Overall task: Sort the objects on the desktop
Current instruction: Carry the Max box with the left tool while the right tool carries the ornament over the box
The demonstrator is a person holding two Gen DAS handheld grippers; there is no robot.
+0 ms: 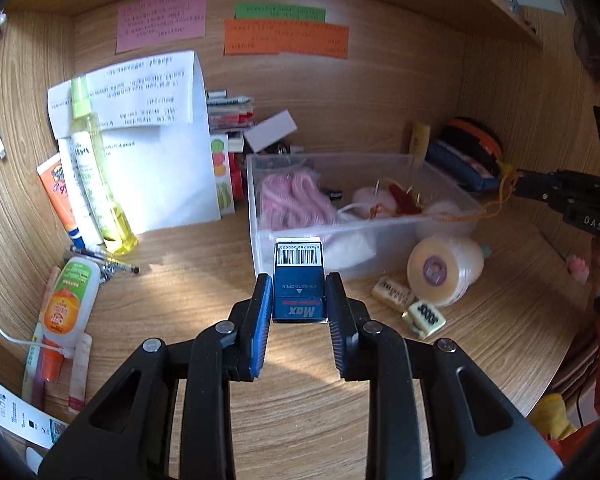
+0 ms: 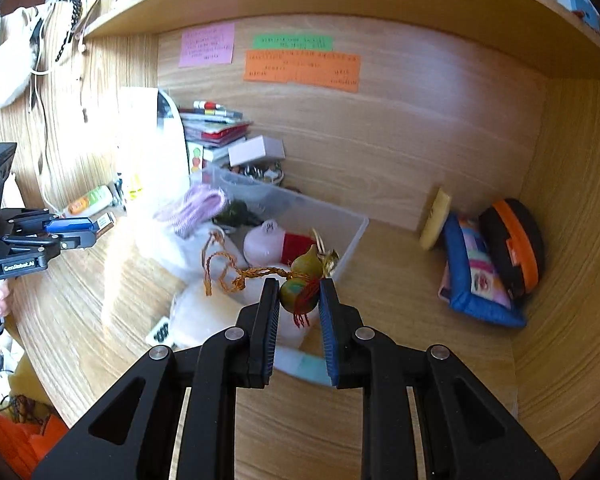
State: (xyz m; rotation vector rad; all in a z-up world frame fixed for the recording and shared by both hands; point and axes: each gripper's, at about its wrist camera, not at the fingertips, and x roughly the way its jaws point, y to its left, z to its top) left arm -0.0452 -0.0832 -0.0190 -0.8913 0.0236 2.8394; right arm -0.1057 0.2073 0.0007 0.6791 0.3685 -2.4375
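- My left gripper (image 1: 299,300) is clamped on the blue staple box (image 1: 299,282), with the clear bin (image 1: 256,216) at twelve o'clock, for dropping in.
- My right gripper (image 2: 299,300) pinches the small gourd charm (image 2: 300,286), probably by its belly, so the cord (image 2: 236,276) trails free toward the bin's near wall.

left gripper (image 1: 299,294): black frame | blue ribbed fingers (image 1: 261,312) | silver screws | right gripper (image 2: 299,296): same

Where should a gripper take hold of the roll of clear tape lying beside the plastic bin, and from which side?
Grip the roll of clear tape across its curved outer rim, coming from above. It appears tipped, its flat face turned toward the left wrist camera and leaning toward the plastic bin, so the rim's two sides look exposed. The bin behind and the small erasers in front probably crowd a level approach.
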